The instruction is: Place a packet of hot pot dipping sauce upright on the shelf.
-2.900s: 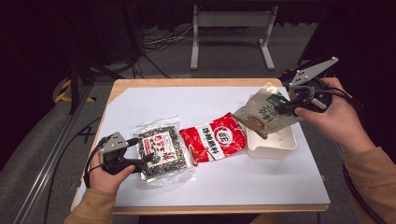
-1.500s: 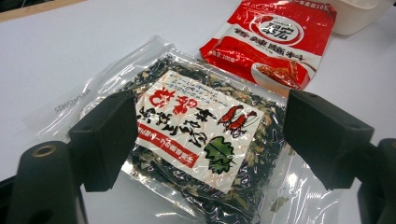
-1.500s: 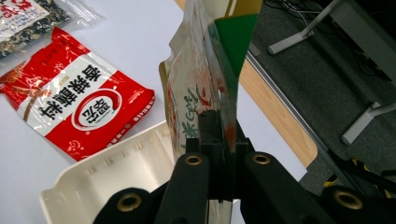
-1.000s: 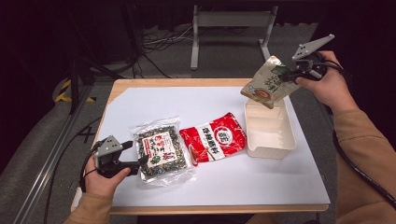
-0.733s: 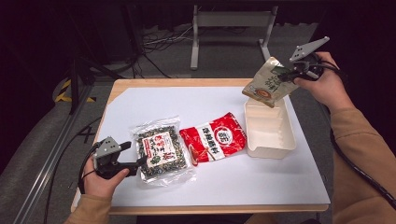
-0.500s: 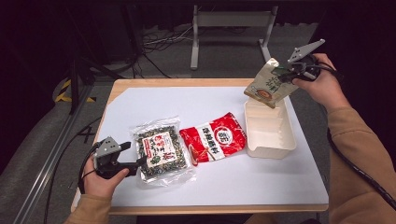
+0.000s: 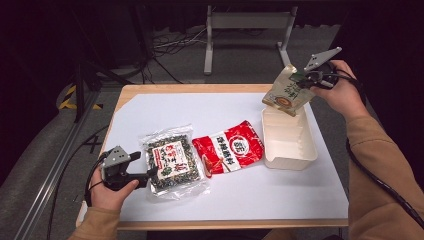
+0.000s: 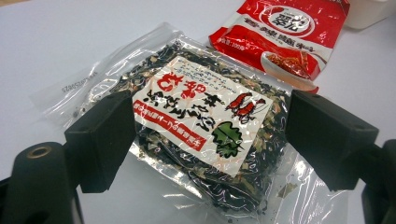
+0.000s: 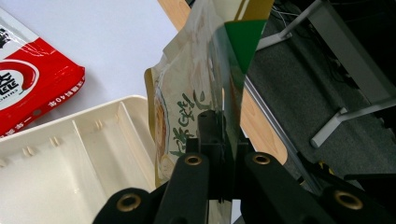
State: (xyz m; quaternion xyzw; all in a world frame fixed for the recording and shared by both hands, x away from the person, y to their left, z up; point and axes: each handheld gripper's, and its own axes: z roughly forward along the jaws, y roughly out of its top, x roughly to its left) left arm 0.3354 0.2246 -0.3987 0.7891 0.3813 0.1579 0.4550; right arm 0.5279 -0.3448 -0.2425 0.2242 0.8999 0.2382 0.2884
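In the right gripper view, the tan pouch (image 9: pixel 187 112) hides much of what lies behind it, and its own top and bottom run out of frame; its print cannot be read. The right gripper (image 9: pixel 219 154) has its jaws pressed together on this pouch, pinching it near one edge. In the high view the pouch (image 7: pixel 286 92) hangs tilted above the far end of the cream tray (image 7: pixel 289 150), near the table's (image 7: pixel 260 200) far right corner, its lower tip just over the tray's far rim. The tray, divided by low ribs, holds nothing. Near the front left corner, the left gripper (image 8: pixel 205 140) has its jaws spread wide on either side of the clear seaweed packet (image 8: pixel 201 126), not pressing it. The red packet (image 7: pixel 229 152) lies flat between that packet and the tray.
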